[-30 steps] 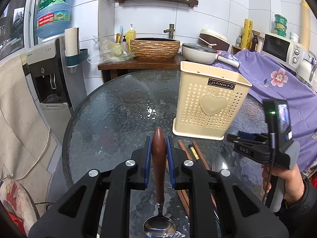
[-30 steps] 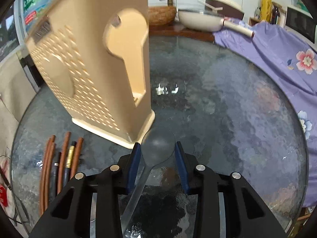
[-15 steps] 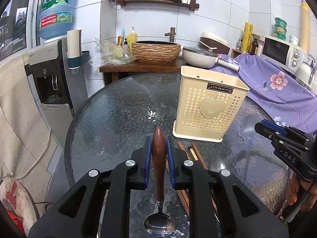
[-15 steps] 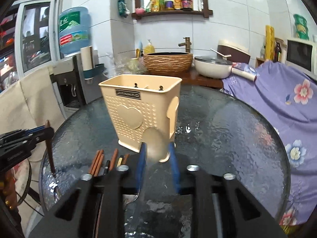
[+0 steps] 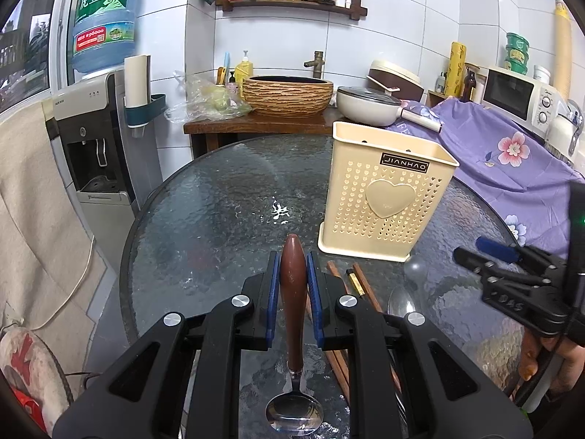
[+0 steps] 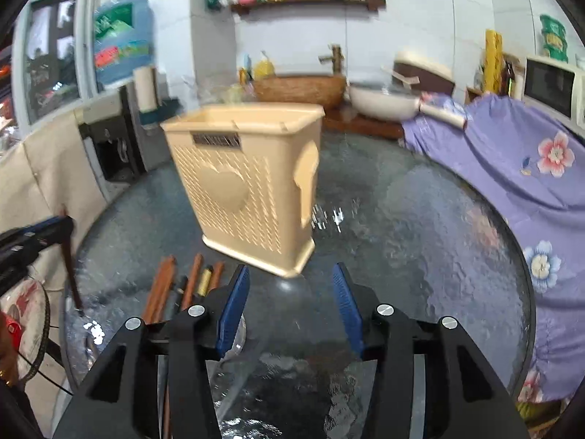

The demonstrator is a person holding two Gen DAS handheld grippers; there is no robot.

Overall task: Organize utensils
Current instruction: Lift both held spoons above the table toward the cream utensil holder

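My left gripper (image 5: pixel 292 267) is shut on the brown wooden handle of a metal spoon (image 5: pixel 292 307), bowl end toward the camera, held above the glass table (image 5: pixel 219 201). The cream perforated utensil holder (image 5: pixel 384 197) stands upright ahead and to the right; it also shows in the right wrist view (image 6: pixel 248 183). My right gripper (image 6: pixel 292 285) is open and empty, in front of the holder's base; it shows at the right in the left wrist view (image 5: pixel 486 252). A clear spoon (image 6: pixel 234 351) lies on the table under its left finger. Brown chopsticks (image 6: pixel 164 289) lie left of it.
The round table's edge curves close on the left and right. A purple flowered cloth (image 5: pixel 512 161) covers furniture at the right. A wooden stand with a basin (image 5: pixel 289 95) and a pan (image 5: pixel 369 106) is behind the table. A water dispenser (image 5: pixel 95 139) stands at the left.
My right gripper has opened and let go of the clear spoon, which now lies on the table. That gripper pulled back and levelled out. The left gripper holds still with its spoon.
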